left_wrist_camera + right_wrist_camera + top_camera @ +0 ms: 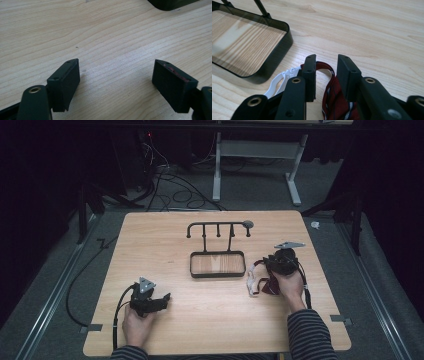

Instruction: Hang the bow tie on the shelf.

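High view: left gripper (162,298) lower left, idle; right gripper (270,265) right of centre over striped red tie (270,285); left gripper view: jaws wide above bare table (105,37); right gripper view: jaws narrowed around tie loop (325,68), apparently for lifting toward the black-rimmed tray (274,62).

The wooden table (215,315) is lit from above while everything around it sinks into near black. Beside the tray (277,57), glare whitens the wood. Near the lens, the right gripper (325,75) blurs.
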